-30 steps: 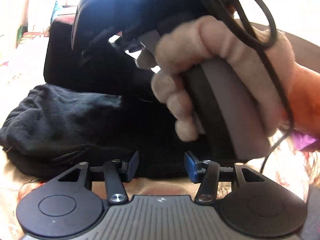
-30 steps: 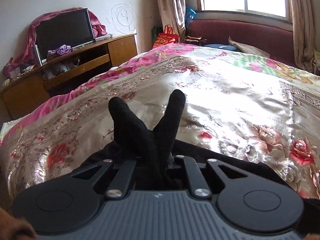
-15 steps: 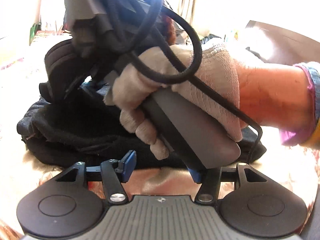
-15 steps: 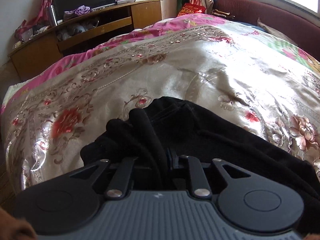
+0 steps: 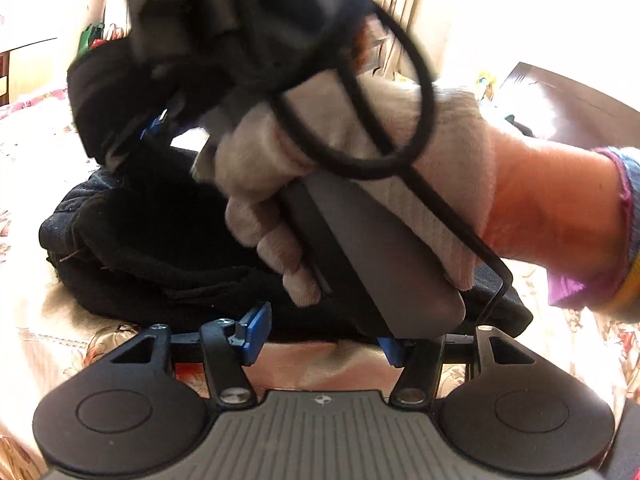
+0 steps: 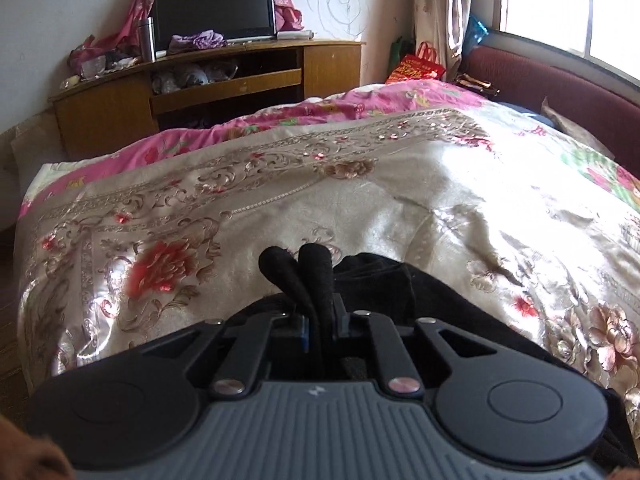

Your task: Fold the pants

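The black pants [image 5: 160,256] lie bunched and partly folded on the floral bedspread [image 5: 44,312]. My left gripper [image 5: 320,332] is open and empty, its blue pads just in front of the near edge of the pants. A gloved hand holds the right gripper's handle [image 5: 372,264] close in front of the left camera and hides part of the pants. In the right wrist view my right gripper [image 6: 320,320] is shut on a fold of the black pants [image 6: 304,276], two cloth ends sticking up past the fingers. More of the fabric lies to its right.
The bedspread [image 6: 360,184] stretches ahead over a pink quilt [image 6: 200,140]. A wooden TV stand [image 6: 208,88] with a television stands against the far wall. A maroon headboard [image 6: 560,92] runs along the window on the right.
The right gripper, still holding the pants fold, has dropped toward the bed, then tilted back up. In the left view the gloved hand has come closer and lower over the pants.
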Available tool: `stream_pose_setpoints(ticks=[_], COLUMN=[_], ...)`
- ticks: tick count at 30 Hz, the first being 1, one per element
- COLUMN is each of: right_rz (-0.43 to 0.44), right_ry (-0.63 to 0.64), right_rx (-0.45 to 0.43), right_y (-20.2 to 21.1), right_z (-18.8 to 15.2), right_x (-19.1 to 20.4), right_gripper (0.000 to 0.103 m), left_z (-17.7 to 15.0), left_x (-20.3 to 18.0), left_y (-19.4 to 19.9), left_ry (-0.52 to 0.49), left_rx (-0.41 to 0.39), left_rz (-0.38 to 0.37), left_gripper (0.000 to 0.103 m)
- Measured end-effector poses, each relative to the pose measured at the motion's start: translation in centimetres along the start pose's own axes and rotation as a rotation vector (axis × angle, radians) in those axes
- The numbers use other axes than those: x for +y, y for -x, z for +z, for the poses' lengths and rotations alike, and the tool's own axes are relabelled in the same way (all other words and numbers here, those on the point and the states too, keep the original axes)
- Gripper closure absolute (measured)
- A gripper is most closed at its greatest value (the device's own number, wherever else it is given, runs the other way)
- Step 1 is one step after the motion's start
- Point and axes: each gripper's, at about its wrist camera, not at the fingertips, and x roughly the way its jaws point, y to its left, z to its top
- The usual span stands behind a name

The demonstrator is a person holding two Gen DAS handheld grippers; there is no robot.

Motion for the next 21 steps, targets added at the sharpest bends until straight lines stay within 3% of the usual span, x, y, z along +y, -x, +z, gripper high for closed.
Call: stream_pose_setpoints(ticks=[5,11,16,18,21], right_rz=[0.072,0.173,0.095,0.027,-0.008], right_ry=[0.027,-0.006,-0.104,-0.160,-0.221], right_rx=[0.127,-0.004,-0.115,-0.108,-0.059], right_y=[-2.7,2.4,7.1,7.6,8.2], right_z=[-1.2,0.5,0.3,-0.9,-3.2], right_x=[0.0,-2.2,-6.2,-8.0,-9.7], right_gripper=[0.088,0.072,0.069,0.069,0.068], left_z=[-0.1,1.1,4.3,5.7,7.3], left_x=[-1.2,0.9,3.6,4.1,5.3], left_y=[0.1,0.9,2.3,1.4,0.5], left_ry=[-0.047,0.028,0.094,0.090,0.071], left_rx=[0.011,-0.006,-0.126,-0.154,-0.175], left_rz=[0.025,0.045,0.104,0.158,0.295], left_gripper=[0.034,0.034,0.031,0.030,0.030])
